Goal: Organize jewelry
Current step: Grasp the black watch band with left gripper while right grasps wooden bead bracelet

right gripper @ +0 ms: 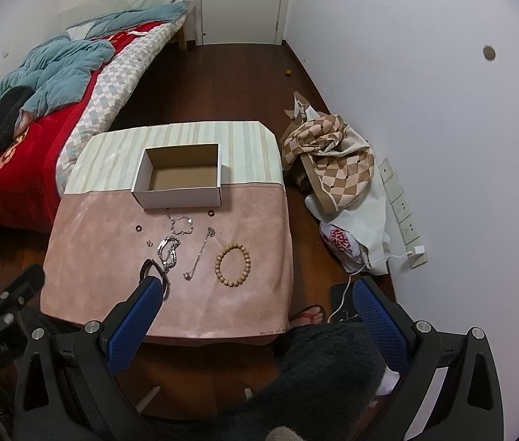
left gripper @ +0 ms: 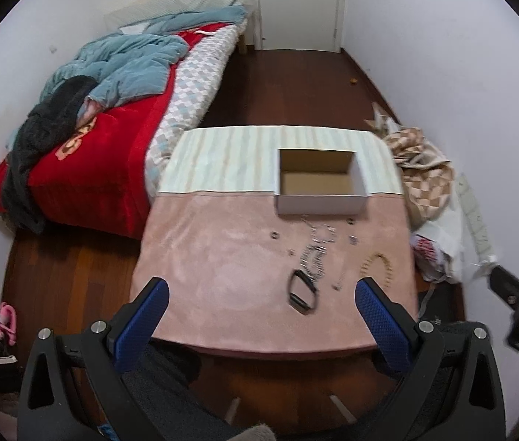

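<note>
**Jewelry laid out before an open box, both grippers spread and holding nothing**

The left gripper (left gripper: 261,292) hangs above the near edge of the pink-and-striped cloth-covered bench (left gripper: 204,257), its blue-padded fingers (left gripper: 154,299) wide apart with nothing between them. The right gripper (right gripper: 256,292) does likewise, its fingers (right gripper: 371,303) spread and bare.

In the right wrist view, the white cardboard box with a brown interior (right gripper: 178,198) sits open at 12 o'clock on the bench, straddling the seam between striped and pink cloth. Just below it lie the pieces: a round wooden bead bracelet (right gripper: 233,264) at 3 o'clock of the cluster, a thin silver chain with a pendant (right gripper: 199,255) beside it, a tangle of silver chain bracelets (right gripper: 169,251) at the centre, and a black band bracelet (right gripper: 151,270) at 7 o'clock, partly behind the right gripper's left finger. Two small dark rings (right gripper: 211,213) lie near the box, well apart from each other.

A bed with a red blanket (right gripper: 31,161) stands at 10 o'clock.
</note>
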Action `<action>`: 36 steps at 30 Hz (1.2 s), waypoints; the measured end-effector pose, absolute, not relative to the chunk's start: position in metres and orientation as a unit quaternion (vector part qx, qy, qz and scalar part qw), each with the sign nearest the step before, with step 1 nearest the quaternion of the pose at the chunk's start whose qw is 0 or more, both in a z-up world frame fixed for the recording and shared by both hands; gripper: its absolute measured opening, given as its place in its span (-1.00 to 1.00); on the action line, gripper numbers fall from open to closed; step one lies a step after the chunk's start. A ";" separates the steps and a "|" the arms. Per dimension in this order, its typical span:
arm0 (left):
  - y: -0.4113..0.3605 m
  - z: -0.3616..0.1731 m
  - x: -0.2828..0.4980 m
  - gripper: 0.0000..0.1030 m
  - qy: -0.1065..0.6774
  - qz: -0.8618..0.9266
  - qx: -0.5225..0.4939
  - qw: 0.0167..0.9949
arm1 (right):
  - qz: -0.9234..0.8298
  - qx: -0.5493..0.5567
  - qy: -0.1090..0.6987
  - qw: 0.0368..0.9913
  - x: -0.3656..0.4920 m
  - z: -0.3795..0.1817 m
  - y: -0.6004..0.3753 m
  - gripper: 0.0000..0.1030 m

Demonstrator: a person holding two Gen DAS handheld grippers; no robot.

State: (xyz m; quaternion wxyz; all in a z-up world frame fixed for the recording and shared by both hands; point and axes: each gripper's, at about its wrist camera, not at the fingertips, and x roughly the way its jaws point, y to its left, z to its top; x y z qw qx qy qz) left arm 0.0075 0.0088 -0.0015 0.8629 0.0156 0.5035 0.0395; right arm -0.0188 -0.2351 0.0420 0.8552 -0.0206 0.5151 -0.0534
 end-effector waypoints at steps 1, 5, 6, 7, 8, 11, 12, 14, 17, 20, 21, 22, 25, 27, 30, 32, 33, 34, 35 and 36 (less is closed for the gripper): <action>0.011 -0.009 0.014 1.00 0.505 0.048 0.021 0.861 | -0.053 -0.011 0.518 0.854 -0.014 0.035 -0.238 1.00; 0.019 -0.052 0.035 1.00 0.529 0.066 0.036 0.846 | -0.059 0.026 0.538 0.841 0.009 -0.007 -0.255 1.00; 0.020 -0.066 0.043 1.00 0.540 0.067 0.040 0.838 | -0.062 0.034 0.544 0.836 0.015 -0.021 -0.259 1.00; 0.022 -0.079 0.048 1.00 0.552 0.065 0.040 0.831 | -0.064 0.039 0.551 0.831 0.022 -0.035 -0.263 0.97; 0.022 -0.090 0.051 1.00 0.560 0.063 0.039 0.825 | -0.062 0.045 0.558 0.826 0.028 -0.050 -0.265 0.94; 0.018 -0.130 0.066 1.00 0.592 0.053 0.038 0.803 | -0.066 0.059 0.581 0.809 0.043 -0.095 -0.274 0.78; 0.017 -0.144 0.070 0.99 0.604 0.046 0.033 0.795 | -0.067 0.063 0.588 0.804 0.049 -0.109 -0.277 0.74; 0.014 -0.171 0.079 0.89 0.630 0.033 0.020 0.775 | -0.067 0.069 0.604 0.791 0.056 -0.137 -0.281 0.67; 0.015 -0.204 0.085 0.62 0.662 0.022 -0.007 0.750 | -0.062 0.081 0.625 0.774 0.063 -0.174 -0.284 0.60; 0.017 -0.230 0.091 0.39 0.684 0.015 -0.035 0.728 | -0.062 0.086 0.640 0.761 0.070 -0.201 -0.284 0.53; 0.017 -0.236 0.093 0.35 0.690 0.010 -0.046 0.722 | -0.062 0.087 0.643 0.758 0.073 -0.210 -0.284 0.51; 0.018 -0.242 0.094 0.24 0.694 0.008 -0.055 0.718 | -0.062 0.090 0.645 0.756 0.075 -0.217 -0.284 0.48; 0.016 -0.253 0.098 0.18 0.699 -0.001 -0.065 0.713 | -0.066 0.094 0.648 0.753 0.084 -0.233 -0.284 0.43; 0.013 -0.257 0.100 -0.02 0.699 -0.002 -0.059 0.713 | -0.066 0.101 0.651 0.749 0.089 -0.240 -0.283 0.35; 0.009 -0.261 0.103 -0.32 0.693 -0.005 -0.047 0.719 | -0.062 0.106 0.659 0.742 0.095 -0.250 -0.280 0.05; 0.005 -0.262 0.106 -0.50 0.687 -0.009 -0.026 0.726 | -0.062 0.102 0.655 0.746 0.097 -0.250 -0.276 -0.06; 0.003 -0.262 0.106 -0.54 0.683 -0.011 -0.015 0.731 | -0.064 0.101 0.655 0.746 0.099 -0.250 -0.276 -0.10; 0.000 -0.261 0.106 -0.64 0.679 -0.013 -0.006 0.734 | -0.065 0.101 0.654 0.747 0.099 -0.249 -0.276 -0.15; -0.002 -0.261 0.106 -0.71 0.675 -0.015 0.003 0.738 | -0.067 0.100 0.653 0.747 0.100 -0.249 -0.276 -0.18; -0.005 -0.261 0.107 -0.72 0.672 -0.015 0.012 0.740 | -0.069 0.100 0.652 0.748 0.100 -0.249 -0.276 -0.25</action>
